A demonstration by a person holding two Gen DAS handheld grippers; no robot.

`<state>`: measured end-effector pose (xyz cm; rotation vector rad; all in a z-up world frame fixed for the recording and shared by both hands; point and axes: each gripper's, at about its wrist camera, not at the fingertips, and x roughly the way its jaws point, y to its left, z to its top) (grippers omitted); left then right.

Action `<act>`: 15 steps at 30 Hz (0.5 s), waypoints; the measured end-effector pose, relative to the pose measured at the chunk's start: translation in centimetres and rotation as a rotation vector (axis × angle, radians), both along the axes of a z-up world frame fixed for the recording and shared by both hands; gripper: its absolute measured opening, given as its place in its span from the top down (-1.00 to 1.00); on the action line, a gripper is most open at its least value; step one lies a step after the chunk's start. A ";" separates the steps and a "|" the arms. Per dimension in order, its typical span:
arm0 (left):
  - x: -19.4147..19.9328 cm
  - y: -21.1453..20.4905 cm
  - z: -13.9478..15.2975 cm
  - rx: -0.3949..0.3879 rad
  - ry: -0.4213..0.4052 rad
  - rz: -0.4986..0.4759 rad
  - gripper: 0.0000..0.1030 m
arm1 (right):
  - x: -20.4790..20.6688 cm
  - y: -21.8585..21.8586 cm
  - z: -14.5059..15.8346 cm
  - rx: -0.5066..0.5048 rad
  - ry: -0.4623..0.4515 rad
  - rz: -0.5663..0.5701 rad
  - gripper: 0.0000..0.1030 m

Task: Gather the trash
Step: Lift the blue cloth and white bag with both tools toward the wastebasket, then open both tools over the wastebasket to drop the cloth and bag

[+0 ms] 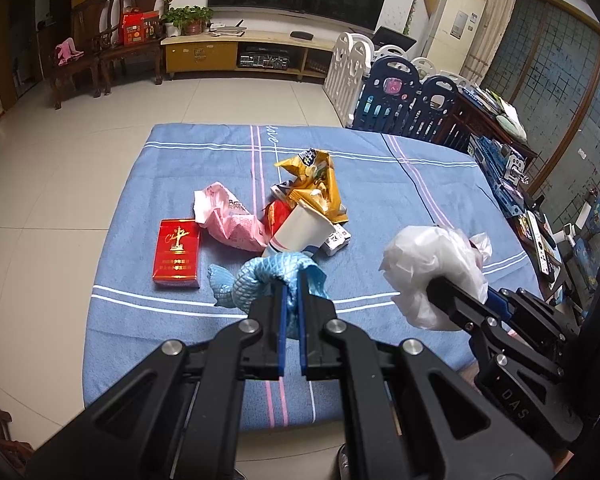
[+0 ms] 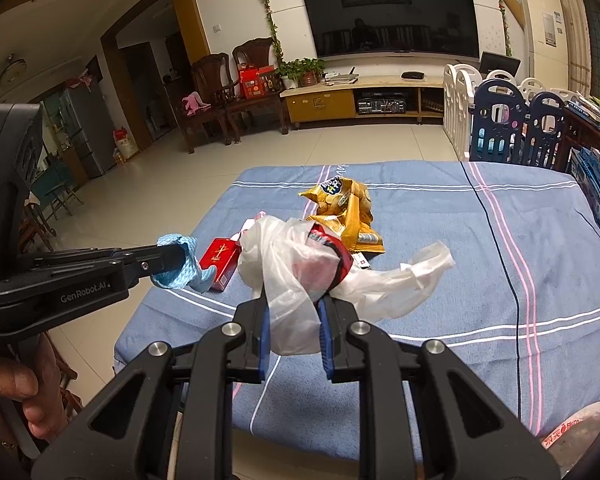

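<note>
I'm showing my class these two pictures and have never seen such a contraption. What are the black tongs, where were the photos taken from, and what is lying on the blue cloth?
No robot here: a person holds two hand tongs, each with a camera looking along its fingers. The left gripper pinches a blue foam net; the right gripper clamps a white plastic bag. On the blue cloth lie a red cigarette pack, a pink wrapper, a paper cup and a yellow snack bag.
</note>
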<state>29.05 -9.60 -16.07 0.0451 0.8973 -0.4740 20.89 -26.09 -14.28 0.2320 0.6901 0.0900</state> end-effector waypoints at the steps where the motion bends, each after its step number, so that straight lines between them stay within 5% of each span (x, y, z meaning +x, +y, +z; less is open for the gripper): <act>1: 0.0 0.0 0.0 0.000 0.000 -0.002 0.89 | 0.0 -0.1 0.0 0.001 -0.002 -0.001 0.61; 8: -0.5 -2.1 0.1 -0.008 0.006 -0.079 0.89 | -2.3 -1.9 2.2 0.000 -0.051 -0.046 0.61; 15: -5.2 -10.4 -0.2 -0.015 0.025 -0.369 0.89 | -12.8 -7.7 3.1 -0.050 -0.055 -0.197 0.61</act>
